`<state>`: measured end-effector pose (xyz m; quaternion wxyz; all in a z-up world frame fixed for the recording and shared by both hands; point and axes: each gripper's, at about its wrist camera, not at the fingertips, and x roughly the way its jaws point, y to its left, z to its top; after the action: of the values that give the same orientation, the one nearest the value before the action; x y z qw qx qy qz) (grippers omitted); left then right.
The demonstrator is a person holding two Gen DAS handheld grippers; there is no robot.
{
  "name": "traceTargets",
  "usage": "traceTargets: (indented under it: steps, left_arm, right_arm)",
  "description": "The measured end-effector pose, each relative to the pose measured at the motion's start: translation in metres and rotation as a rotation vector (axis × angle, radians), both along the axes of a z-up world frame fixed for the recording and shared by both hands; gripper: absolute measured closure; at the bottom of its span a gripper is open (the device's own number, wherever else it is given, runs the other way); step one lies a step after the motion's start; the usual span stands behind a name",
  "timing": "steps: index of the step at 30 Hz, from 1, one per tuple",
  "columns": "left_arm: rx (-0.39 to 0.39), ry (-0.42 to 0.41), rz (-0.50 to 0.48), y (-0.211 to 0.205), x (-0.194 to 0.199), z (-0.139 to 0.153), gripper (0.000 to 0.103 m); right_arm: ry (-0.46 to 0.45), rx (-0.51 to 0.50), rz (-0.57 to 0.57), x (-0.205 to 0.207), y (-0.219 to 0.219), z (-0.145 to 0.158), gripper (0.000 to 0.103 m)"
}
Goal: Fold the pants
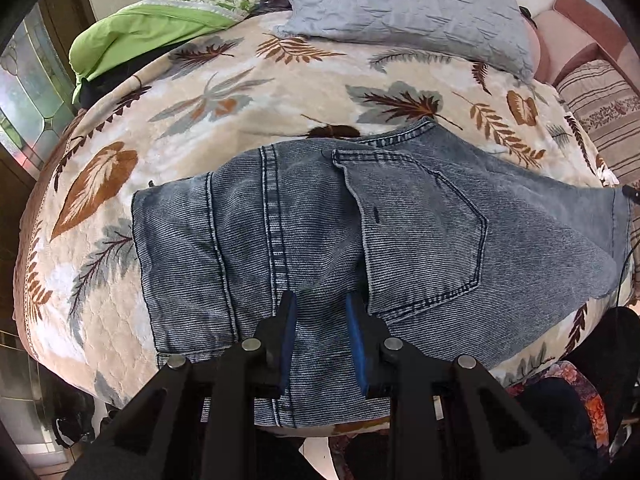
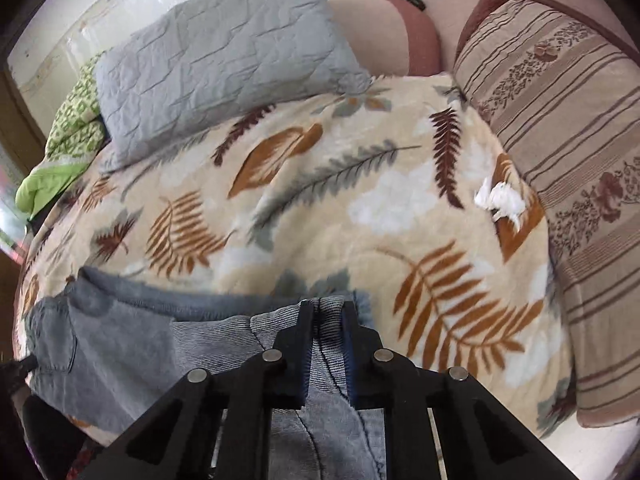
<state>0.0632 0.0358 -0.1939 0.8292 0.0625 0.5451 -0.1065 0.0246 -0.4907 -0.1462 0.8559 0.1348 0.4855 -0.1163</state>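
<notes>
Blue-grey denim pants lie spread across the leaf-patterned blanket, back pocket up, with layers folded over each other. My left gripper points down at the near edge of the pants. Its jaws stand narrow, with denim between the blue pads. In the right wrist view the pants stretch away to the left. My right gripper is shut on a pinched ridge of denim at their right end, and the cloth runs back between the fingers.
A grey quilted pillow lies at the far side of the bed, with green bedding to its left. A striped cushion lines the right side. A crumpled white tissue sits on the blanket near it.
</notes>
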Motion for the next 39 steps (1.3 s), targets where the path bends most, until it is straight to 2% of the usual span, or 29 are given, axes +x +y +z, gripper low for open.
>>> traceTargets:
  steps: [3,6,9,10,12,14,16,18,21,23,26,29,32,36,39]
  left_arm:
    - [0.007,0.004,0.021,0.003,0.000,-0.005,0.075]
    - [0.016,0.006,0.044,0.008,0.000,-0.007,0.063]
    - [0.049,0.011,0.066,0.013,0.000,-0.011,0.052]
    - [0.045,0.014,0.069,0.015,-0.001,-0.012,0.052]
    - [0.043,0.020,0.073,0.018,-0.002,-0.014,0.051]
    - [0.061,0.009,0.083,0.018,-0.003,-0.012,0.050]
    - [0.079,-0.030,0.091,0.016,-0.006,-0.005,0.050]
    - [0.086,-0.081,0.082,0.012,-0.010,0.003,0.050]
    - [0.110,-0.112,0.028,-0.002,-0.016,0.007,0.044]
    - [0.149,-0.083,0.024,-0.007,-0.016,-0.003,0.044]
    - [0.212,0.020,0.019,-0.004,-0.012,-0.026,0.042]
    - [0.172,0.011,0.064,0.005,-0.013,-0.015,0.040]
    - [0.128,-0.086,0.046,0.002,-0.016,0.011,0.040]
    - [0.046,-0.141,-0.020,-0.006,-0.018,0.025,0.039]
    - [0.063,-0.133,-0.045,-0.015,-0.014,0.017,0.039]
  right_arm:
    - [0.009,-0.021,-0.045,0.010,-0.014,-0.012,0.091]
    - [0.062,-0.009,-0.090,0.019,-0.027,-0.045,0.092]
    - [0.103,-0.046,-0.160,0.022,-0.036,-0.073,0.091]
    - [0.087,-0.001,-0.192,0.019,-0.042,-0.076,0.090]
    - [0.046,0.058,-0.263,0.008,-0.052,-0.070,0.090]
    - [-0.002,0.053,-0.321,-0.005,-0.055,-0.055,0.090]
    - [-0.073,0.023,-0.332,-0.018,-0.048,-0.032,0.088]
    - [-0.109,0.041,-0.226,-0.023,-0.026,-0.014,0.088]
    - [-0.090,0.086,-0.043,-0.021,0.025,-0.007,0.088]
    - [-0.057,0.112,0.077,-0.016,0.065,-0.015,0.087]
    - [-0.004,0.122,0.235,0.000,0.125,-0.030,0.087]
    - [0.012,0.204,0.350,0.028,0.168,-0.032,0.087]
    - [-0.012,0.279,0.463,0.057,0.201,-0.022,0.087]
    - [0.048,0.295,0.580,0.101,0.248,-0.025,0.087]
    - [0.081,0.266,0.616,0.124,0.272,-0.035,0.087]
